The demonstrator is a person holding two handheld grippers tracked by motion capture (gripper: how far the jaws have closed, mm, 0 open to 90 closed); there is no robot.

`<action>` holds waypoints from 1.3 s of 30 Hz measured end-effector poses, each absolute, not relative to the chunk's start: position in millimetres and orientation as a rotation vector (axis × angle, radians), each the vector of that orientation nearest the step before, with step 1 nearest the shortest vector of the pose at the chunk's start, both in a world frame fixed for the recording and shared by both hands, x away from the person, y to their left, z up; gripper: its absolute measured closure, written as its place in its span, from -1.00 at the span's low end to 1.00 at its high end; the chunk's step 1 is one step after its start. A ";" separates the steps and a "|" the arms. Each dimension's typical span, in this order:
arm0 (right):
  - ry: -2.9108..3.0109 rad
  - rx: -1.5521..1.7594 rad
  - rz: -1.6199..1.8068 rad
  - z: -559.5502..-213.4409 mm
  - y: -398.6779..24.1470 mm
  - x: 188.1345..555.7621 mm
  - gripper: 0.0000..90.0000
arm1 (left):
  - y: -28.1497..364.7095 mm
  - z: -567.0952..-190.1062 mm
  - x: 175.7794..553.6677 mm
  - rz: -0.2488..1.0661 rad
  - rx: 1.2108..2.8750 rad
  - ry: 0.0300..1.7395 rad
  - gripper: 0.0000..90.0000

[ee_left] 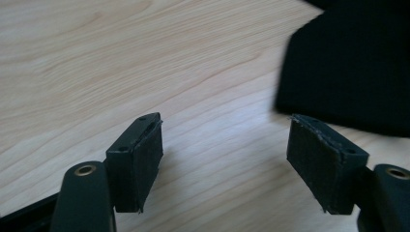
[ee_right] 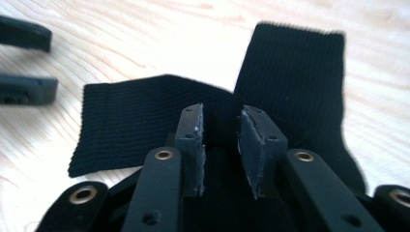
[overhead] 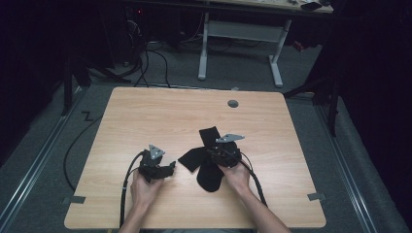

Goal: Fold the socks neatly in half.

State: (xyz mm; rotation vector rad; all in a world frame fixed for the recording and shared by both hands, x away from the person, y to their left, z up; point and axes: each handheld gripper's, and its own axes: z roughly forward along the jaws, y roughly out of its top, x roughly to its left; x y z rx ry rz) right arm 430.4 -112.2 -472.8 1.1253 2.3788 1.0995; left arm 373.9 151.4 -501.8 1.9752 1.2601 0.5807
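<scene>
Your right gripper [ee_right: 221, 145] sits low over the black knitted socks [overhead: 206, 158], which lie crossed on the light wooden counter [overhead: 145, 116] just at three o'clock of your left gripper [overhead: 163, 170]. The right jaws stand partly apart with a fold of sock between them, pads not pressing. The left jaws are wide open over bare wood. This looks like the pairing step: next, close on the fabric squarely before lifting.

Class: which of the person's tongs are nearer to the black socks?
Right. The right tongs sit over the socks, jaws slightly apart above the fabric. The left tongs rest on the bare table beside the socks, jaws open.
</scene>
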 end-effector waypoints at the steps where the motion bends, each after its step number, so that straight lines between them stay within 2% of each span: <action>1: 2.364 1.103 1.120 -467.4 -115.2 427.7 0.54 | 147.1 -499.2 372.3 0.585 1.978 1.240 -0.35; 7: 2.387 0.978 1.131 -464.2 -112.3 422.0 0.57 | 126.4 -491.1 366.5 0.600 2.009 1.159 -0.34; 19: 2.536 0.782 1.099 -467.2 -77.3 411.8 0.50 | 134.9 -499.7 372.4 0.614 1.998 1.259 -0.33; 22: 2.601 0.755 1.048 -477.0 -65.3 408.5 0.42 | 136.1 -503.5 374.5 0.612 2.017 1.272 -0.33; 28: 2.648 0.756 0.980 -489.9 -59.3 412.0 0.40 | 139.7 -508.2 373.8 0.596 1.979 1.279 -0.32; 29: 2.653 0.765 0.985 -490.7 -59.6 412.9 0.43 | 139.7 -508.2 373.9 0.597 1.979 1.279 -0.32; 34: 2.665 0.724 0.961 -491.2 -58.3 413.2 0.86 | 139.3 -508.2 374.0 0.598 1.978 1.283 -0.33; 39: 2.648 0.711 0.938 -489.2 -55.9 411.2 0.93 | 139.2 -508.1 373.9 0.597 1.978 1.284 -0.33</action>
